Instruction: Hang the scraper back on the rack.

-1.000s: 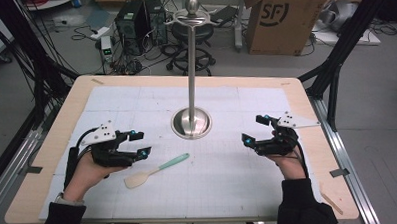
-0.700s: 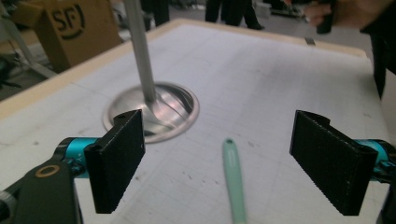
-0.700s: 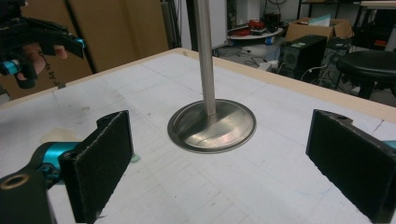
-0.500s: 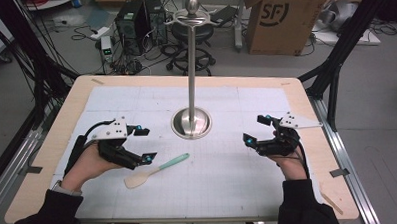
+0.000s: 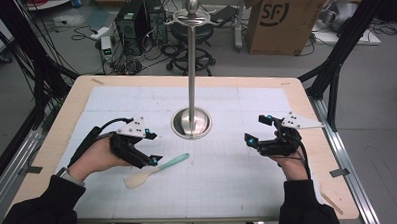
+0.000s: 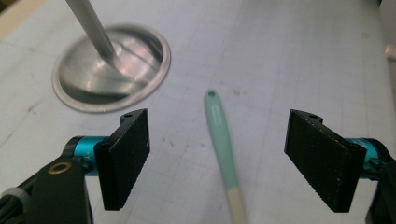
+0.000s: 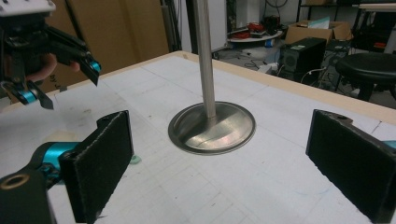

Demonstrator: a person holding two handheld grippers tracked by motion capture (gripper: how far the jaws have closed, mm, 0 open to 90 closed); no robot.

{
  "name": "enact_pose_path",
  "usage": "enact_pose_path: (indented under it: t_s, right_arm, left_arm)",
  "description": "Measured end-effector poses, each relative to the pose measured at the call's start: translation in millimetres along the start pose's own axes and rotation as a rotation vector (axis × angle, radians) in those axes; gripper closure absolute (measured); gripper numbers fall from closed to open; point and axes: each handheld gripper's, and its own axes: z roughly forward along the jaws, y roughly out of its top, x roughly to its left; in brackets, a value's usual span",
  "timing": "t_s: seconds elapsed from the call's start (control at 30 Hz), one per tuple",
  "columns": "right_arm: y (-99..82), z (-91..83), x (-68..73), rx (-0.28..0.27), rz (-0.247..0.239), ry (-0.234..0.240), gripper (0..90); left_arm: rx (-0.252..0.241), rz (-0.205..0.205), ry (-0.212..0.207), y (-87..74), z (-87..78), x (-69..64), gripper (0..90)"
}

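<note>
Two grippers spread, empty | mint-green-handled spatula with cream blade [image 5: 156,169] flat on white gridded mat [image 5: 229,176], between left gripper [image 5: 150,147] jaws, long axis along approach | right gripper [image 5: 259,131] well apart | steel stand [image 5: 191,123] beyond.

high view: fixed above the person's edge of the desk [image 5: 296,88], looks forward and down; far enough to take in the whole top plus floor clutter behind.
left gripper view: rides on left tongs [image 6: 219,163], tilted steeply down, very close to the desk; jaws frame the teal-handled spatula [image 6: 223,140].
right gripper view: rides on right tongs [image 7: 219,168], low, near level across the desk toward the room.
shared: metal stand [image 5: 192,119] base in all three [image 6: 112,67] [image 7: 212,126]; left tongs also in the right gripper view [image 7: 51,56].
</note>
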Motion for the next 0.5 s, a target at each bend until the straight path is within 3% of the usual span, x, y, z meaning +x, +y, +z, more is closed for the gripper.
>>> enact_pose_path:
  t_s: [0.23,0.33,0.5]
  right_arm:
    - [-0.6,0.3,-0.3,0.004,0.006,0.007,6.5]
    - [-0.7,0.3,-0.6,0.004,0.007,0.006,6.6]
    - [-0.6,-0.3,-1.0,0.002,0.005,0.005,6.5]
  left_arm:
    - [0.149,-0.008,-0.016,1.1,16.2,0.0,30.6]
    - [0.232,-0.067,0.015,0.5,23.8,0.8,38.0]
    - [0.299,-0.066,-0.025,-0.6,32.9,0.2,45.1]
